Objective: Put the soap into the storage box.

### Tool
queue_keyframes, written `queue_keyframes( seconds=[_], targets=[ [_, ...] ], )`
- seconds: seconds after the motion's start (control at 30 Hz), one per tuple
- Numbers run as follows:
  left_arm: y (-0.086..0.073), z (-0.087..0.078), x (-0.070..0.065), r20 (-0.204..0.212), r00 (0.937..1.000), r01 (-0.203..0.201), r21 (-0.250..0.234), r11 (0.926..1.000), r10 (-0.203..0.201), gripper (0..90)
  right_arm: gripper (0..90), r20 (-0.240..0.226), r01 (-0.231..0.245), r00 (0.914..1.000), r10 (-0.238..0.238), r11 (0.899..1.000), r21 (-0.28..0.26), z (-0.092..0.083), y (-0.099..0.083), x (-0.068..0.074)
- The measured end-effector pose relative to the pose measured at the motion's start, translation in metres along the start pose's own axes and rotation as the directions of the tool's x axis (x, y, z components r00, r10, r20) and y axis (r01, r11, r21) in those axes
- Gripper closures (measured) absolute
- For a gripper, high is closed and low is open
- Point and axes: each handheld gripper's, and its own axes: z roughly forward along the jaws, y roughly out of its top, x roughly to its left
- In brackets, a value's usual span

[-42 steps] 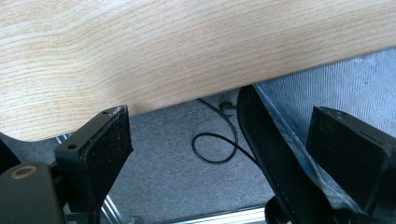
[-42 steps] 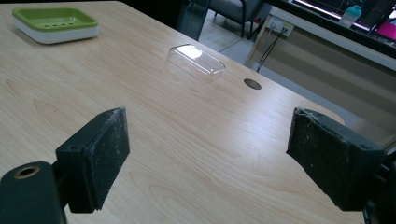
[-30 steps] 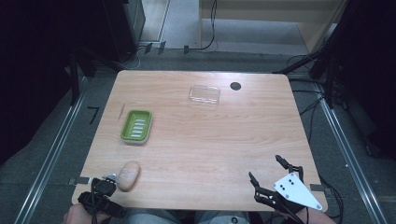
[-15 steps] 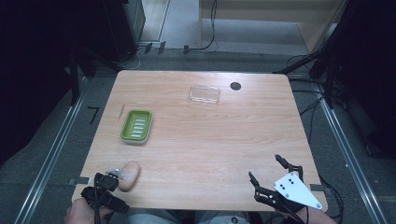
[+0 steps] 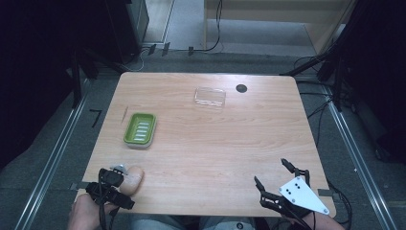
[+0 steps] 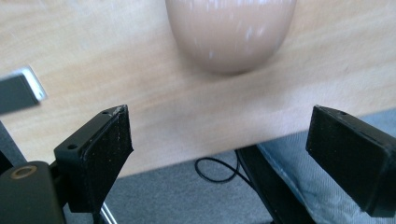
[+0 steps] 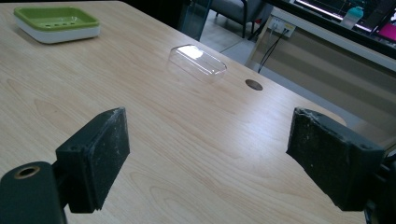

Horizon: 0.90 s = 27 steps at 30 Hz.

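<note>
Left gripper (image 5: 125, 184): jaws spread, nothing grasped, placed just beside beige soap (image 5: 132, 179) | soap: laid at table (image 5: 215, 139) near-left edge | right gripper (image 5: 273, 177): released, held over near-right corner

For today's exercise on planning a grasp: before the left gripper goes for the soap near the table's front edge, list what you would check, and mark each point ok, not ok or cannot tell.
1. Left gripper jaws open: ok, they stand wide with nothing between them.
2. Soap lined up between the jaws: ok, in the left gripper view it lies ahead, roughly centred.
3. Jaws around the soap: not ok, they are short of it, over the table edge.
4. Soap dish free to take the soap: ok, its green tray is bare.
5. Clear lid out of the way: ok, it lies far back, apart from the dish.
6. Right gripper out of the way: ok, open, at the front right corner.
</note>
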Motion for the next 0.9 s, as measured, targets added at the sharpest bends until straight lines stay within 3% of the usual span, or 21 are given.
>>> queue_keyframes(
  seconds=[0.3, 0.9],
  targets=[
    [0.013, -0.004, 0.001, 0.014, 0.9999, 0.01, -0.043, 0.999, -0.01, 7.7, 13.3, 0.0, -0.002, 1.0, 0.002, 1.0, 0.0, 0.0, 0.0, 0.0],
    [0.044, 0.001, 0.001, 0.019, 0.9998, 0.003, -0.057, 0.9984, -0.002, 7.3, 13.3, 0.002, -0.002, 1.0, 0.002, 1.0, -0.002, 0.0, 0.0, -0.001]
  ],
)
